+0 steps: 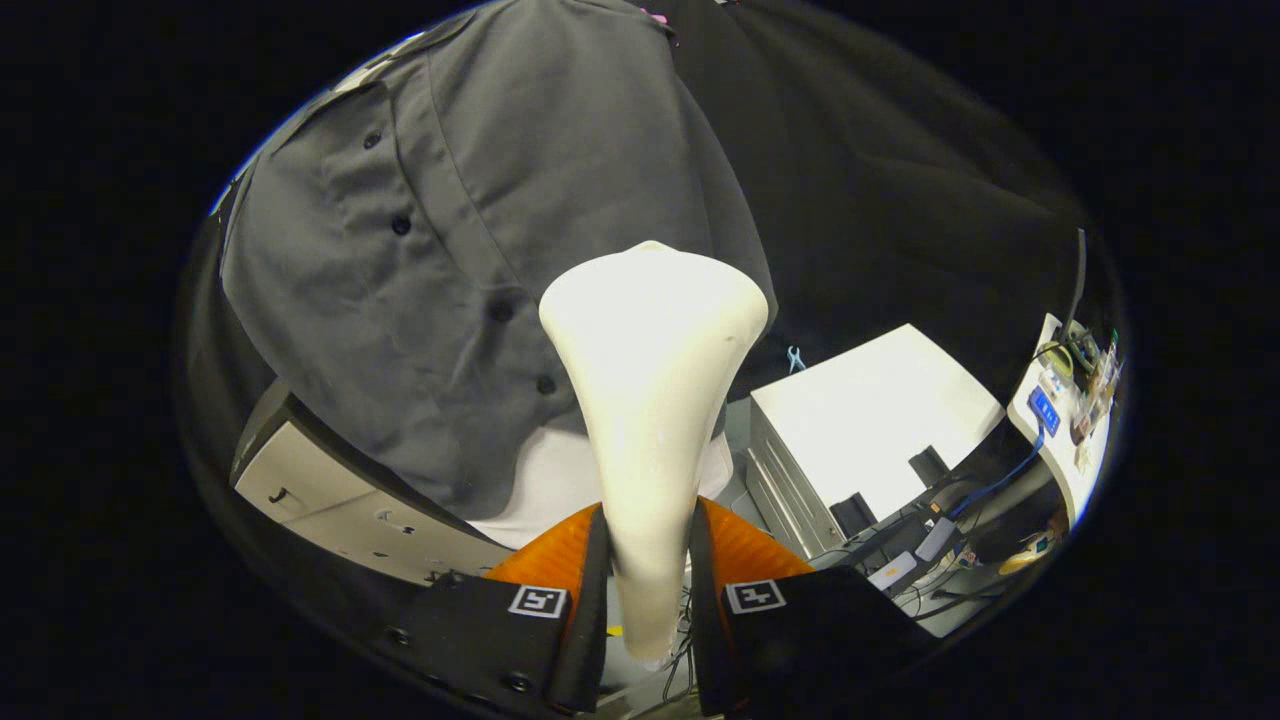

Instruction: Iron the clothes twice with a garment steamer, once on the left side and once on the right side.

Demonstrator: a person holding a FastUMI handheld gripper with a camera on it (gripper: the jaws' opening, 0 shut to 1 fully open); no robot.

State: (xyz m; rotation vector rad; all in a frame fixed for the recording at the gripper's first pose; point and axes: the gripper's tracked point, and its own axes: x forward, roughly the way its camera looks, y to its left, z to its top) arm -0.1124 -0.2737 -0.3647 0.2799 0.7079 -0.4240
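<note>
— What has the gripper (648, 545) got?
— Its two fingers are clamped on the cream garment steamer (650, 400), handle between them.
— And the steamer head?
— Just in front of the hanging grey shirt (480, 230), by its button row.

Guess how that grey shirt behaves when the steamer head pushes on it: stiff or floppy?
Probably floppy: the shirt hangs loose with soft creases around its buttons, so it should give and swing away rather than resist. Likely light, thin cloth. The steamer, clamped between the gripper's fingers, looks rigid and smooth, so it may glide rather than snag.
</note>
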